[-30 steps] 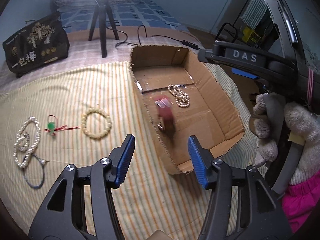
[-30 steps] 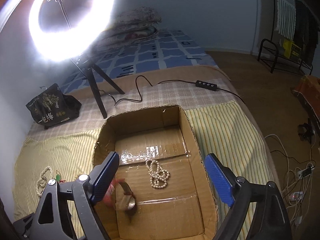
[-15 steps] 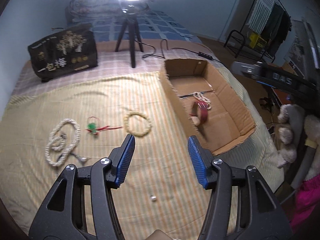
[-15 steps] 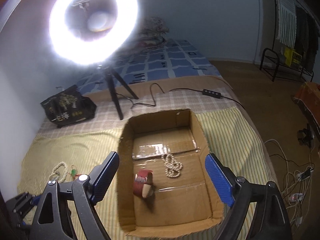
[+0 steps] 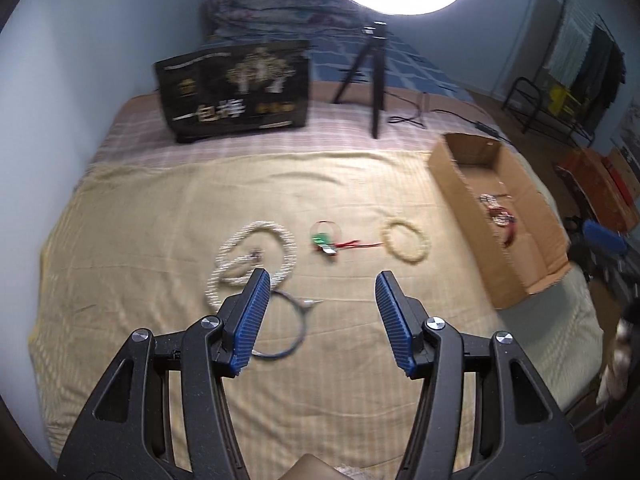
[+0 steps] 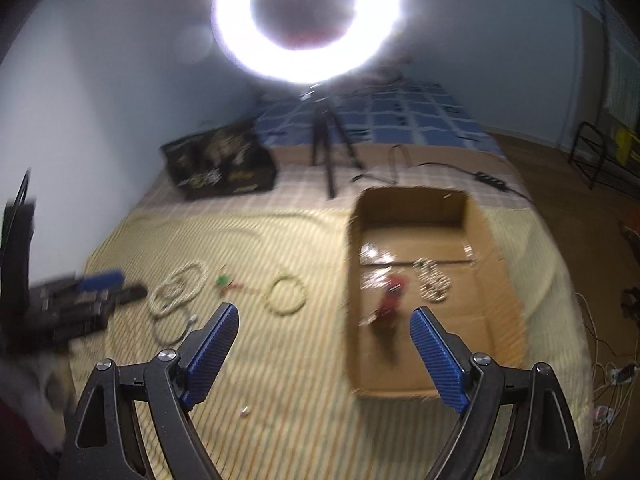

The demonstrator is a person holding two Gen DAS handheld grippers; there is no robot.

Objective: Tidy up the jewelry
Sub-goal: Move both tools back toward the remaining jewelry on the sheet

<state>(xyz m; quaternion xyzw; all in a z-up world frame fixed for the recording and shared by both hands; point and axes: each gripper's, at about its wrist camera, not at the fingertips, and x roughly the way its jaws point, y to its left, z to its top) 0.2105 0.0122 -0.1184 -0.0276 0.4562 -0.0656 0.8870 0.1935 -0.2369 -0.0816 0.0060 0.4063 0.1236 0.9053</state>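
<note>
My left gripper (image 5: 320, 312) is open and empty above the yellow striped cloth (image 5: 160, 208). Ahead of it lie a white pearl necklace (image 5: 252, 256), a thin silver hoop (image 5: 290, 332), a green charm on red cord (image 5: 326, 240) and a cream bead bracelet (image 5: 406, 240). The cardboard box (image 5: 460, 184) at the right holds a red bracelet (image 6: 394, 296) and a small pearl piece (image 6: 434, 280). My right gripper (image 6: 324, 356) is open and empty, near the box's left wall (image 6: 352, 300). The left gripper shows blurred in the right wrist view (image 6: 80, 296).
A black printed bag (image 5: 236, 92) and a ring light on a tripod (image 5: 372, 80) stand at the back of the bed. A cable with a switch (image 6: 490, 178) runs behind the box. A tiny loose bead (image 6: 245, 412) lies on the cloth.
Both grippers have pulled back and swung left, away from the box. The red bracelet, falling a second ago, now rests on the box floor. More of the loose jewelry has come into view.
</note>
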